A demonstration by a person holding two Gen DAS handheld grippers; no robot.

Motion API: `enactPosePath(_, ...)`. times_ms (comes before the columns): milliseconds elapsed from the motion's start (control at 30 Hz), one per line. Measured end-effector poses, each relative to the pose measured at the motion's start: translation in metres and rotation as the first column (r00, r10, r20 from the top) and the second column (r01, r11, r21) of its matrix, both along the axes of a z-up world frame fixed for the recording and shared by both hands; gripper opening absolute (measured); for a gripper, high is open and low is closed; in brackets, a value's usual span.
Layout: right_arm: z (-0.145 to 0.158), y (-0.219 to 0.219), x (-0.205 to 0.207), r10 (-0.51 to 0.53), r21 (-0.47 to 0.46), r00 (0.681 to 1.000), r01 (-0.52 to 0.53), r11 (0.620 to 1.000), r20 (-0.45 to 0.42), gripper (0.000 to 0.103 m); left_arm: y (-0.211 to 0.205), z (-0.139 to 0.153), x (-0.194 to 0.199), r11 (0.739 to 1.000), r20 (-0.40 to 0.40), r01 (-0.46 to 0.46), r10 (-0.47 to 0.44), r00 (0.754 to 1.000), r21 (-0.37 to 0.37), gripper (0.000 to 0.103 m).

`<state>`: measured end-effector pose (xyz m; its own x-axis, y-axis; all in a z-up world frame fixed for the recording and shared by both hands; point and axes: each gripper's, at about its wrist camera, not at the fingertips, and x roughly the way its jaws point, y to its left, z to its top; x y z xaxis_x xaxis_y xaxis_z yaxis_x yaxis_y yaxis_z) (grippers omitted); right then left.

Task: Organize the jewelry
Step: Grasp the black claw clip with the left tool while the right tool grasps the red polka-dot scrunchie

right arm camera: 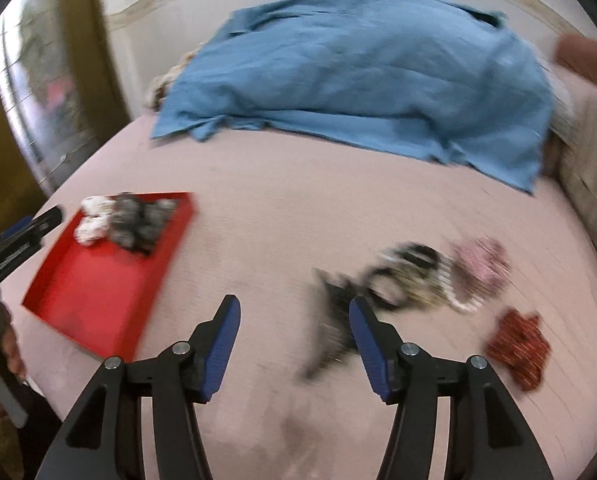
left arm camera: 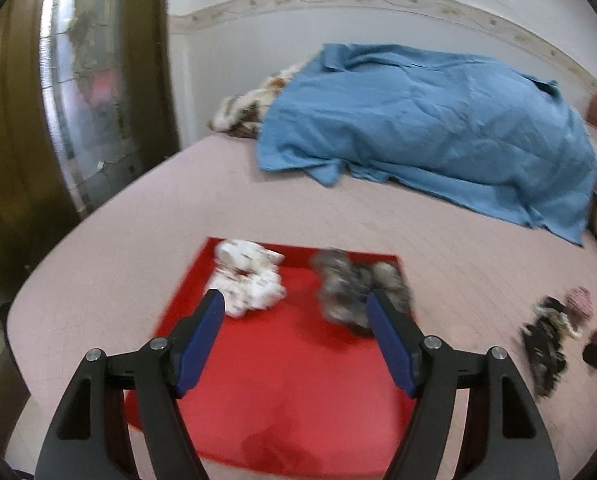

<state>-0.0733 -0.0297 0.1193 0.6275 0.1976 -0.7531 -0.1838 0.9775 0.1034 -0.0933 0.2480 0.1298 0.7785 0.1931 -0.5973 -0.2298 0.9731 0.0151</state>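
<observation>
A red tray (left arm camera: pixel 278 380) lies on the pink bed and holds a white scrunchie (left arm camera: pixel 246 280) and a grey one (left arm camera: pixel 350 280) at its far end. My left gripper (left arm camera: pixel 294 298) hangs open over the tray with nothing between its blue pads. In the right wrist view the tray (right arm camera: pixel 98 300) is at the left. My right gripper (right arm camera: pixel 294 303) is open and empty over bare bedding, with a blurred black hair piece (right arm camera: pixel 334 320) just right of centre by its right finger. Beyond lie black-and-beige scrunchies (right arm camera: pixel 406 280), a pink one (right arm camera: pixel 482 268) and a dark red one (right arm camera: pixel 518 344).
A crumpled blue sheet (right arm camera: pixel 358 72) covers the far half of the bed (right arm camera: pixel 258 208). A mirrored wardrobe door (left arm camera: pixel 90 92) stands at the left. The bed's curved edge runs along the left and near sides. A hand (right arm camera: pixel 10 352) grips the left tool at the lower left.
</observation>
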Motion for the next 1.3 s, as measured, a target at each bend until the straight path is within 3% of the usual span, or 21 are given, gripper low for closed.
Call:
enactPosePath(233, -0.017, -0.1, -0.009, -0.183, 0.032, 0.982, 0.185, 0.982, -0.043, 0.062, -0.069, 0.001, -0.002, 0.988, -0.049, 0.152, -0.15, 0.987, 0.031, 0.073)
enactPosePath(567, -0.037, -0.181, -0.021, -0.308, 0.031, 0.951, 0.309, 0.951, -0.035, 0.063, -0.179, -0.027, 0.011, 0.928, -0.185, 0.372, -0.366, 0.912, -0.001, 0.073)
enactPosePath(733, -0.053, -0.204, -0.014, -0.34, 0.046, 0.939, 0.343, 0.938, -0.052, 0.063, -0.21, -0.042, 0.032, 0.921, -0.236, 0.389, -0.387, 0.892, -0.04, 0.073)
enactPosePath(900, -0.068, -0.216, -0.001, -0.35, 0.072, 0.934, 0.354, 0.932, -0.065, 0.063, -0.221, -0.056, 0.056, 0.922, -0.285, 0.369, -0.388, 0.876, -0.121, 0.073)
enactPosePath(1200, -0.088, -0.235, 0.013, -0.374, 0.162, 0.918, 0.393, 0.905, -0.136, 0.066, -0.235, -0.085, 0.084, 0.917, -0.345, 0.351, -0.396, 0.851, -0.189, 0.072)
enactPosePath(1300, -0.091, -0.236, 0.014, -0.372, 0.177, 0.916, 0.395, 0.901, -0.15, 0.066, -0.236, -0.088, 0.087, 0.914, -0.349, 0.352, -0.403, 0.846, -0.203, 0.055)
